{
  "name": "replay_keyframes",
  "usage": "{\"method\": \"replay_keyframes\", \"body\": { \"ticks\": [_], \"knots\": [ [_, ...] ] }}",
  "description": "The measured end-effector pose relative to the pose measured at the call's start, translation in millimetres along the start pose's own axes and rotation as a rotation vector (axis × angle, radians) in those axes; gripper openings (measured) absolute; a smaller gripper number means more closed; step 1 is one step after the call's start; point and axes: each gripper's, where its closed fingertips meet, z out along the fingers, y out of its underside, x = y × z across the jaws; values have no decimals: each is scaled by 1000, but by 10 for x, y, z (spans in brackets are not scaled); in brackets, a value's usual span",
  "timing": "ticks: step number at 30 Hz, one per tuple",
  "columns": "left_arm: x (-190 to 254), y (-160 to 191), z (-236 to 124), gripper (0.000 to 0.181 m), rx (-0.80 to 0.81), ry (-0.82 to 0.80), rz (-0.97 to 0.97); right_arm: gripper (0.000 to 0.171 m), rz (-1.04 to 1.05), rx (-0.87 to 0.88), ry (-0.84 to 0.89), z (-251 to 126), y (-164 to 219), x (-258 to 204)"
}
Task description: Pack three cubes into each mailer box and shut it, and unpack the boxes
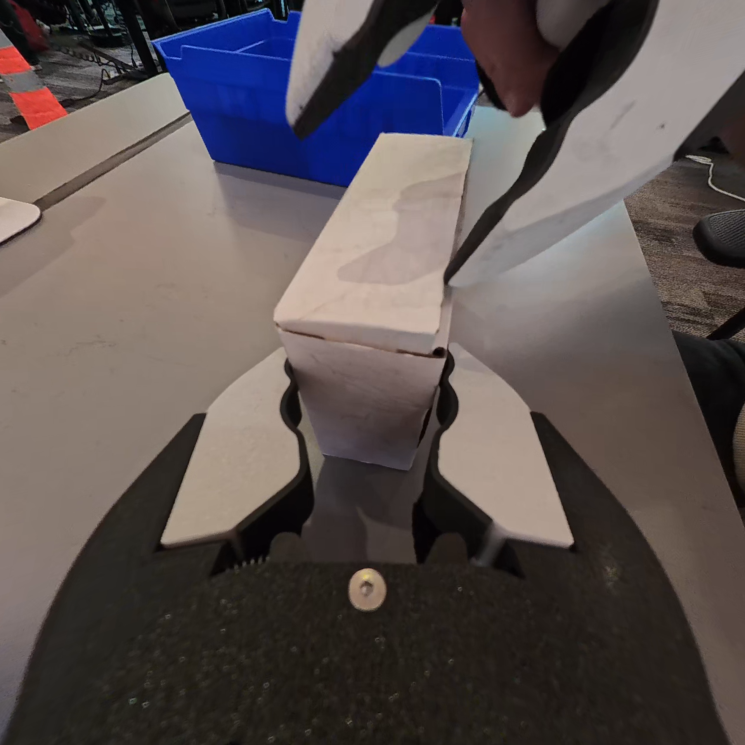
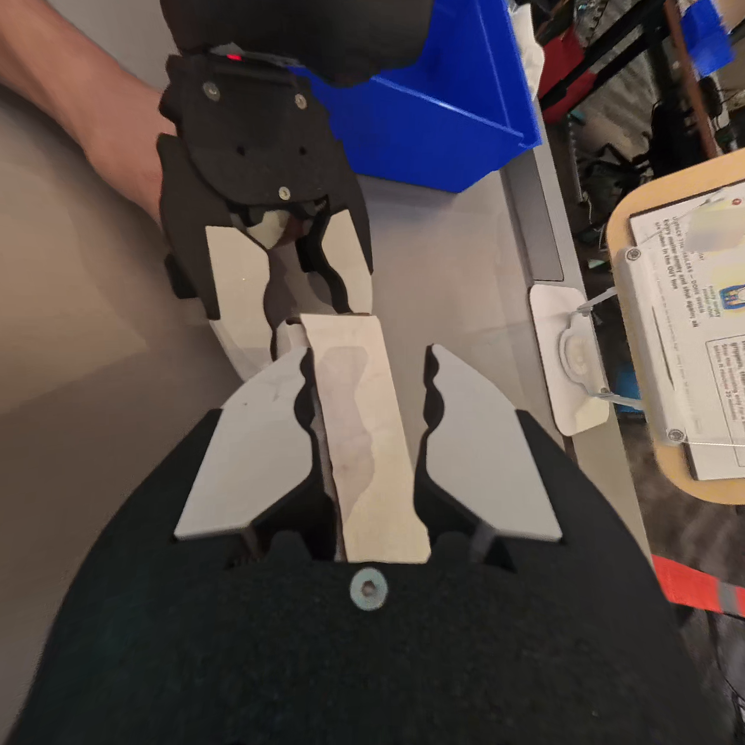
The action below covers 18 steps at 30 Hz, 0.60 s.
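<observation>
A long white mailer box (image 1: 387,250) lies closed on the grey table (image 1: 141,302), its lid down. My left gripper (image 1: 367,367) is shut on the box's near end, one finger on each side wall. My right gripper (image 1: 375,203) hangs above the box, open and empty; one fingertip (image 1: 449,278) touches the lid's right edge. In the right wrist view the box (image 2: 363,423) runs between the open fingers of my right gripper (image 2: 367,352), closer to the left finger. My left gripper (image 2: 314,330) grips the box's far end there. No cubes are visible.
A blue bin (image 1: 250,113) with dividers stands behind the box, also in the right wrist view (image 2: 423,133). A white stand base (image 2: 572,363) and a board with a printed sheet (image 2: 685,322) sit by the table edge. An orange-grey cone (image 1: 28,92) stands on the floor. The tips of one gripper are about 7 centimeters away from the tips of the other.
</observation>
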Motion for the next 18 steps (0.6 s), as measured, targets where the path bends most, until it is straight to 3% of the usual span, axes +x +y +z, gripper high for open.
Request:
{"method": "replay_keyframes", "body": {
  "ticks": [5,8,11,18],
  "knots": [
    [-16,-2,-5,66,2,0,-15,50,-94,-26,123,-30,-44,44],
    [-27,-3,-1,66,3,-4,-25,27,-144,-39,166,-29,0,-106],
    [-18,1,-3,66,0,-8,-12,30,-295,-86,353,-136,114,-58],
    [4,7,2,66,-4,-8,22,38,-269,-174,367,-349,463,52]
  ]
}}
